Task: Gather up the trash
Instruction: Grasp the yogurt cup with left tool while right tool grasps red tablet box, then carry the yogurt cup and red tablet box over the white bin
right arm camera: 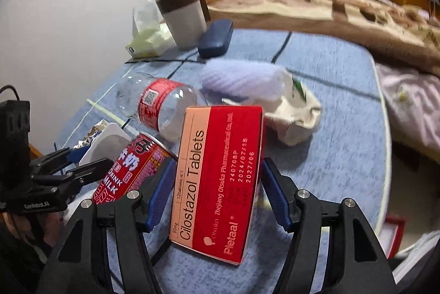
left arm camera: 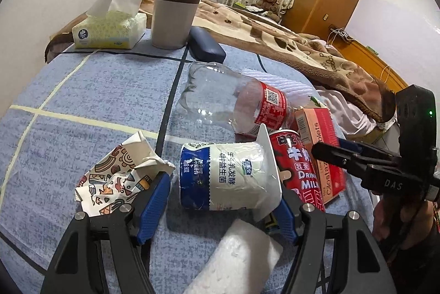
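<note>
The left gripper (left arm camera: 222,200) has its blue pads on either side of a white-and-blue yogurt cup (left arm camera: 225,178) lying on its side; the cup fills the gap, but whether the pads press on it cannot be told. The right gripper (right arm camera: 217,192) straddles a red tablet box (right arm camera: 220,178) — its left pad meets the box's edge, while a slim gap shows at the right pad, so the jaws look slack around it rather than clenched.

Just beside the cup, toward the right gripper, lies a red milk can (left arm camera: 297,170), touching the tablet box. Left of the cup sits a crumpled patterned paper (left arm camera: 118,178); near the front edge of the blue quilt (left arm camera: 82,90), between the left gripper's arms, lies a white foam piece (left arm camera: 239,258).

Behind them a clear plastic bottle (left arm camera: 233,99) with a red label lies on its side. At the quilt's far edge stand a tissue pack (left arm camera: 110,30), a beige cup (left arm camera: 176,16) and a dark blue case (left arm camera: 206,44) — all close together.
</note>
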A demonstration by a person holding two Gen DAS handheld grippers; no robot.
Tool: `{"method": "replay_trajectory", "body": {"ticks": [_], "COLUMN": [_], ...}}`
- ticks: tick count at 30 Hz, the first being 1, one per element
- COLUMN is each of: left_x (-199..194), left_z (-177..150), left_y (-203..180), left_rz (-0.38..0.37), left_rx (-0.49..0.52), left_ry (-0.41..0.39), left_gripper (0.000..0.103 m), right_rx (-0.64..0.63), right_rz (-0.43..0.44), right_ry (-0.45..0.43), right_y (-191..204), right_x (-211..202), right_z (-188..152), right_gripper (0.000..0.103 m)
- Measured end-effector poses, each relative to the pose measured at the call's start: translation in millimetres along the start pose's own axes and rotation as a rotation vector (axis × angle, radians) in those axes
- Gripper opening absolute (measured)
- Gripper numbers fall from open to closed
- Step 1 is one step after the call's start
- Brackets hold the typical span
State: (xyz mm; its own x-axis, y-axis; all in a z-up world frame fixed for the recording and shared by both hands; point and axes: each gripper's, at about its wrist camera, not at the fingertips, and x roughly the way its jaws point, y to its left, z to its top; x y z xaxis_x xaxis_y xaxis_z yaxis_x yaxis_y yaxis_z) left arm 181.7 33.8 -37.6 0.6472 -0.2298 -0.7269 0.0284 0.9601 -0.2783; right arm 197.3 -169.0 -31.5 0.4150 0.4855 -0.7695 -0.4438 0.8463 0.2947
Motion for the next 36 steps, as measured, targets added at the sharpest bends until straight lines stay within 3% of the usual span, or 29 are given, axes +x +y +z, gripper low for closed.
{"method": "replay_trajectory", "body": {"ticks": [4,19,36], "left_x": [0,-27,-78], "left_z": [0,-3,-33], "left_y": [0,-4,-63], "left_rz": [-0.005,0.013,-0.034], "left_rx": [-0.003,0.016,0.139], "left_ry": [0.001,-0.055,-0.096], "left_gripper": [0.06,0.06,0.06], "right_rx": [0.044,0.04,0.143], "right_rz": [-0.029,-0.088,-0.127], "right_ry": [0.027,-0.08,-0.159], "right_y": [-1,13,12], "right_x": [1,-45,-103], "right_z": [-3,-30,-83], "right_gripper": [0.066,0.064,0.064]}}
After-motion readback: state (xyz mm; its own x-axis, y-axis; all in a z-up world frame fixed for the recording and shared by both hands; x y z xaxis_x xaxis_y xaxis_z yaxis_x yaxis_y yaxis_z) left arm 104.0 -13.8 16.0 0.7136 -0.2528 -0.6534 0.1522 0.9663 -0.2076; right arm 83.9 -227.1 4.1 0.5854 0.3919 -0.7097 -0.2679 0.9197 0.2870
